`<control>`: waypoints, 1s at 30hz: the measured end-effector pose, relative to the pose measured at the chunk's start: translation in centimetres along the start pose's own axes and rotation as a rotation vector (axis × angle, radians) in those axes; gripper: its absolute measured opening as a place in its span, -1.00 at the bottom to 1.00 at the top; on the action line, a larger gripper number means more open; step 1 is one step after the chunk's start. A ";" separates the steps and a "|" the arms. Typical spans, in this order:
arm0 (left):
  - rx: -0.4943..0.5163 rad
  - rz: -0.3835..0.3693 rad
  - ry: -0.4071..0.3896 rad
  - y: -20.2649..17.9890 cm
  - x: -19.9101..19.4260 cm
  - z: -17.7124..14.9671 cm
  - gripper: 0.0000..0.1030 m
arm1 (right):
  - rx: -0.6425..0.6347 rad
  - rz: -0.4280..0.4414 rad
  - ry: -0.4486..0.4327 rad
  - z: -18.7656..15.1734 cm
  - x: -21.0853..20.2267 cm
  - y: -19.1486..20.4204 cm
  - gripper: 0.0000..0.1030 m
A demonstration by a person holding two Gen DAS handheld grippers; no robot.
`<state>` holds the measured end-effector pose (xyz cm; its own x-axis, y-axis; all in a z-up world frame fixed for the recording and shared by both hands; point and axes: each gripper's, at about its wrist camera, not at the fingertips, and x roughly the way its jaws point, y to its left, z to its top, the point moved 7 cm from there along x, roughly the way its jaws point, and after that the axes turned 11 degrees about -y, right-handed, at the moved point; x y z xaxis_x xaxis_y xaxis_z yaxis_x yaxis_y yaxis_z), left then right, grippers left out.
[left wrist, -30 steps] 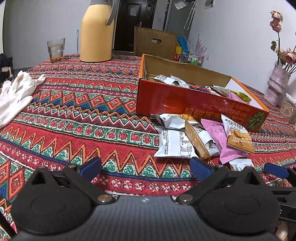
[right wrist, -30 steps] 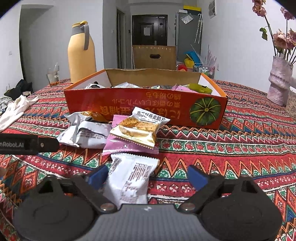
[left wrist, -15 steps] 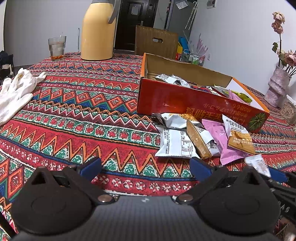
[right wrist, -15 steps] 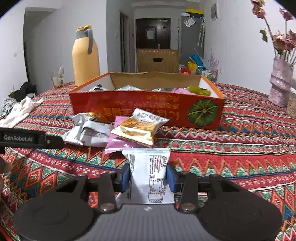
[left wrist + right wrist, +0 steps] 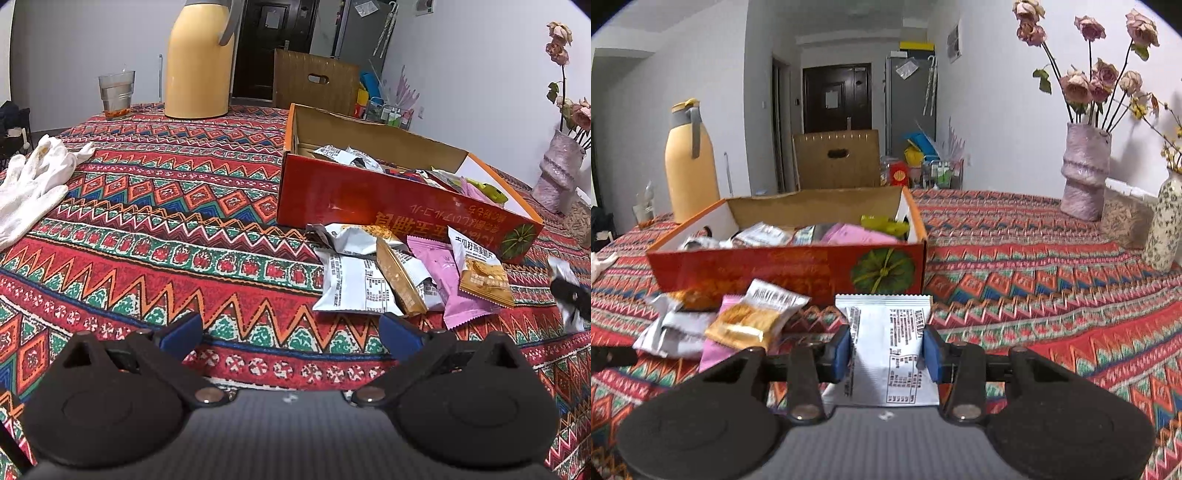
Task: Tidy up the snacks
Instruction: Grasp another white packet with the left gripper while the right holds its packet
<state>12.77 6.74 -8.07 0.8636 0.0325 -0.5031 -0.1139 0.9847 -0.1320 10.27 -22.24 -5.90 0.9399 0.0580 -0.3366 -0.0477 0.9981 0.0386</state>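
Observation:
My right gripper (image 5: 886, 352) is shut on a white snack packet (image 5: 888, 343) and holds it raised above the cloth, in front of the red cardboard box (image 5: 790, 267). The box holds several snack packets (image 5: 846, 233). A pile of loose packets (image 5: 738, 321) lies on the cloth before the box, left of the right gripper. In the left wrist view my left gripper (image 5: 290, 332) is open and empty, low over the cloth, with the pile (image 5: 399, 273) ahead to the right and the box (image 5: 388, 201) behind it. The right gripper (image 5: 569, 291) shows at the far right edge.
A yellow thermos (image 5: 201, 59) and a glass (image 5: 116, 94) stand at the far side. White gloves (image 5: 33, 184) lie at the left. Two vases (image 5: 1084, 170) with flowers stand at the right. A brown carton (image 5: 836, 158) is behind the table.
My right gripper closed on the white packet and lifted it, moving up and to the right. The left gripper stayed open and nearly still.

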 end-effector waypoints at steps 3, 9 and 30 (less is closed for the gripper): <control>-0.009 -0.011 0.023 0.1 0.1 0.2 1.00 | 0.005 0.006 -0.006 0.4 1.5 0.1 -0.23; 0.024 0.027 0.018 0.1 -0.2 1.9 1.00 | 0.029 0.029 0.015 -0.5 3.1 0.3 -0.23; 0.038 0.047 0.111 -4.5 5.3 2.1 1.00 | 0.101 0.062 0.002 -1.1 3.1 -0.5 -0.22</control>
<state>18.84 2.81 -8.36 0.7976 0.0616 -0.6001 -0.1326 0.9883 -0.0748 12.87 -22.54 -7.96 0.9356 0.1197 -0.3322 -0.0715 0.9855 0.1539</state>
